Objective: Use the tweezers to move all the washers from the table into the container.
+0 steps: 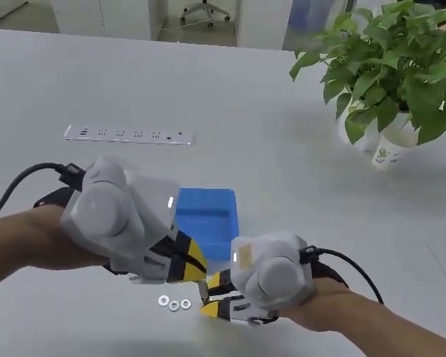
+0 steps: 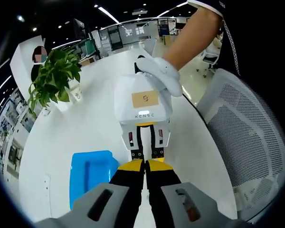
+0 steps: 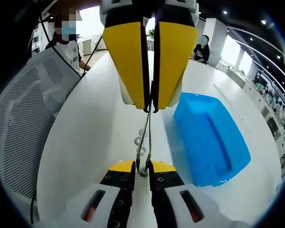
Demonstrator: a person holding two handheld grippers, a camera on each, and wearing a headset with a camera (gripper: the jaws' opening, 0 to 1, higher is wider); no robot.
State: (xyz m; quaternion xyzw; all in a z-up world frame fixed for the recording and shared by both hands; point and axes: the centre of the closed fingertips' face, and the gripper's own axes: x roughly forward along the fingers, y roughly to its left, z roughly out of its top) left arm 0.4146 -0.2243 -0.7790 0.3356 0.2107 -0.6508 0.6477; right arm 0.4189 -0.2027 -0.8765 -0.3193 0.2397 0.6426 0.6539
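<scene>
Three washers (image 1: 175,304) in a short row on the table (image 1: 282,149), near the front side of the blue container (image 1: 207,216) but clear of it; nothing to be seen inside the container so far. Tweezers (image 3: 148,124) right over that row, strung between the two grippers. One end clamped in the closed yellow jaws of the left gripper (image 3: 149,107), the other end tucked between the jaws of the right gripper (image 3: 142,167), squeezed nearly together on it too. Can't tell the working tip from the back end, nor make out any contact with a washer. Grippers nose to nose, almost tip to tip, low over the table. Further out: a white power strip (image 1: 126,135) past the container, a potted plant (image 1: 390,67) off at the far right corner.

Reads like the sorting-out-the-grip stage, honestly. Tool shared by both grippers, not a single washer picked up yet, so barely off the start line. Next move, best guess: settle the tweezers in one gripper with the tips sticking out free, let go with the other, then come down on the nearest washer and pinch it by the rim. Needs a gentle squeeze and a steady angle; flat rings on a smooth top, easy to skid or flick away. Then lift, swing over to the container, ease off above the opening. Repeat for the other two.
</scene>
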